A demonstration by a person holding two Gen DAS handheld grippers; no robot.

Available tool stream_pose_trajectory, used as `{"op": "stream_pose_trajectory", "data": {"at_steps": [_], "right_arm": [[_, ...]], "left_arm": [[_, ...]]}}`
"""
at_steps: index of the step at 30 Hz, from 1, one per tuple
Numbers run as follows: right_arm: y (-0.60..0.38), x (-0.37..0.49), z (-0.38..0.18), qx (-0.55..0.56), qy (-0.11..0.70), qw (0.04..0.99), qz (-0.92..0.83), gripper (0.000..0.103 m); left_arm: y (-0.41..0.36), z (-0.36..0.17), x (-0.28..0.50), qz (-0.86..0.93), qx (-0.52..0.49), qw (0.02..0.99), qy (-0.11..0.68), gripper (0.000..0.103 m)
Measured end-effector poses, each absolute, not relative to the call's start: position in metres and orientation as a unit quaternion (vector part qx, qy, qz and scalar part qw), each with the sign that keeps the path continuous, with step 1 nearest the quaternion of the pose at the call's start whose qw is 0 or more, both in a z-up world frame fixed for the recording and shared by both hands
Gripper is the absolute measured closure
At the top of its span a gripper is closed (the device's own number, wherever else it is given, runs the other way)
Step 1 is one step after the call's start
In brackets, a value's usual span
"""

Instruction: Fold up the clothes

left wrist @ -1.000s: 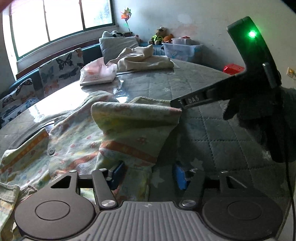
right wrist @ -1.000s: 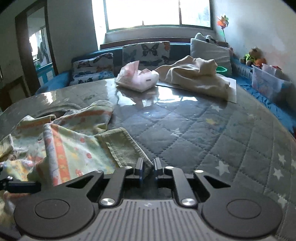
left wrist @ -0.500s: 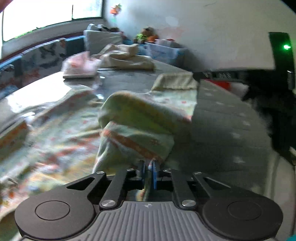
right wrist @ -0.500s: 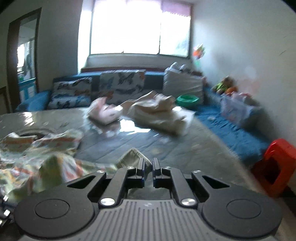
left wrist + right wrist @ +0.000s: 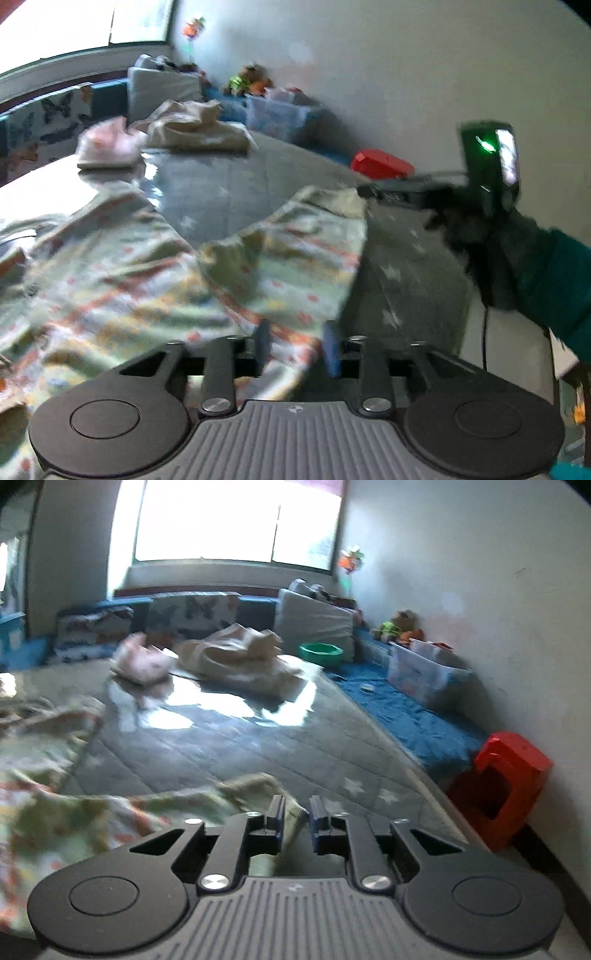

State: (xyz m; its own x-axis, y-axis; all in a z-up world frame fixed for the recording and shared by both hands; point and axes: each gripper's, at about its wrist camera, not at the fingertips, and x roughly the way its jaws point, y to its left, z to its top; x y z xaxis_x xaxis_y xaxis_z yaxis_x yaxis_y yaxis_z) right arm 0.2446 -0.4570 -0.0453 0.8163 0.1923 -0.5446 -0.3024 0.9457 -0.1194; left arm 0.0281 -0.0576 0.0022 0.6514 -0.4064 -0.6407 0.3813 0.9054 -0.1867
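Floral garment (image 5: pixel 280 266) released since a moment ago; both grippers' jaws opening.

Your grippers work over a grey quilted table cover printed with white stars (image 5: pixel 258 746), glossy where window light strikes it. A pale green, orange-patterned garment (image 5: pixel 147 273) lies rumpled on it just ahead and to the left. Far beyond sit a folded pink cloth (image 5: pixel 142 662) and a cream bundle (image 5: pixel 240 657), side by side.

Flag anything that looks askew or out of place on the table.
The patterned garment lies rumpled and only half folded, one flap doubled back unevenly. Beyond it, a beige cloth and a pink one sit in loose heaps.
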Motion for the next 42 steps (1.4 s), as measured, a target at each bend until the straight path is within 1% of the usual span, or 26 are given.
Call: {"op": "stream_pose_trajectory", "data": {"at_steps": [1, 2, 4, 6, 7, 8, 12, 13, 15, 16, 20, 23, 25, 27, 29, 31, 35, 37, 42], "right_arm": [[-0.453, 0.244, -0.045, -0.096, 0.274, 0.945, 0.149, 0.081], [-0.447, 0.243, -0.046, -0.093, 0.275, 0.942, 0.17, 0.079], [-0.436, 0.244, -0.048, -0.08, 0.287, 0.932, 0.208, 0.071], [-0.425, 0.246, -0.051, -0.068, 0.298, 0.921, 0.242, 0.067], [-0.419, 0.248, -0.053, -0.062, 0.303, 0.916, 0.257, 0.063], [-0.413, 0.251, -0.058, -0.069, 0.306, 0.913, 0.26, 0.062], [-0.4, 0.261, -0.074, -0.09, 0.314, 0.91, 0.256, 0.061], [-0.403, 0.265, -0.077, -0.086, 0.315, 0.913, 0.246, 0.058], [-0.411, 0.271, -0.08, -0.08, 0.317, 0.917, 0.227, 0.057], [-0.415, 0.273, -0.08, -0.08, 0.318, 0.919, 0.219, 0.061], [-0.433, 0.281, -0.08, -0.08, 0.322, 0.925, 0.185, 0.064], [-0.433, 0.28, -0.077, -0.076, 0.326, 0.926, 0.172, 0.061], [-0.431, 0.275, -0.075, -0.075, 0.324, 0.927, 0.175, 0.055], [-0.429, 0.268, -0.07, -0.075, 0.32, 0.926, 0.183, 0.05], [-0.422, 0.257, -0.064, -0.077, 0.314, 0.924, 0.206, 0.048], [-0.414, 0.242, -0.06, -0.081, 0.311, 0.916, 0.239, 0.042], [-0.393, 0.212, -0.058, -0.093, 0.311, 0.895, 0.307, 0.036], [-0.383, 0.198, -0.06, -0.108, 0.315, 0.882, 0.333, 0.032], [-0.364, 0.169, -0.065, -0.159, 0.322, 0.855, 0.374, 0.03]], "left_arm": [[-0.056, 0.002, 0.032, -0.21, -0.02, 0.91, 0.357, 0.06], [-0.055, 0.0, 0.035, -0.203, -0.021, 0.91, 0.361, 0.059], [-0.056, -0.005, 0.039, -0.197, -0.019, 0.908, 0.37, 0.057], [-0.057, -0.011, 0.04, -0.196, -0.017, 0.904, 0.379, 0.055], [-0.057, -0.013, 0.038, -0.197, -0.017, 0.903, 0.382, 0.054], [-0.058, -0.015, 0.037, -0.197, -0.018, 0.902, 0.384, 0.052], [-0.061, -0.019, 0.031, -0.199, -0.009, 0.902, 0.382, 0.044], [-0.061, -0.019, 0.031, -0.201, -0.011, 0.902, 0.382, 0.043], [-0.061, -0.02, 0.029, -0.206, -0.013, 0.902, 0.38, 0.038], [-0.061, -0.02, 0.029, -0.208, -0.013, 0.901, 0.379, 0.037], [-0.062, -0.02, 0.024, -0.228, -0.022, 0.896, 0.381, 0.035], [-0.056, -0.013, 0.012, -0.23, -0.027, 0.899, 0.372, 0.035], [-0.046, -0.006, 0.003, -0.22, -0.03, 0.905, 0.363, 0.033], [-0.033, 0.001, -0.006, -0.203, -0.034, 0.913, 0.352, 0.03], [-0.021, 0.004, -0.015, -0.187, -0.035, 0.918, 0.349, 0.028], [-0.014, 0.004, -0.02, -0.179, -0.035, 0.917, 0.354, 0.028], [-0.011, -0.004, -0.033, -0.181, -0.036, 0.911, 0.37, 0.028], [-0.012, -0.009, -0.038, -0.186, -0.037, 0.906, 0.379, 0.028], [-0.014, -0.014, -0.05, -0.199, -0.037, 0.901, 0.384, 0.028]]}}
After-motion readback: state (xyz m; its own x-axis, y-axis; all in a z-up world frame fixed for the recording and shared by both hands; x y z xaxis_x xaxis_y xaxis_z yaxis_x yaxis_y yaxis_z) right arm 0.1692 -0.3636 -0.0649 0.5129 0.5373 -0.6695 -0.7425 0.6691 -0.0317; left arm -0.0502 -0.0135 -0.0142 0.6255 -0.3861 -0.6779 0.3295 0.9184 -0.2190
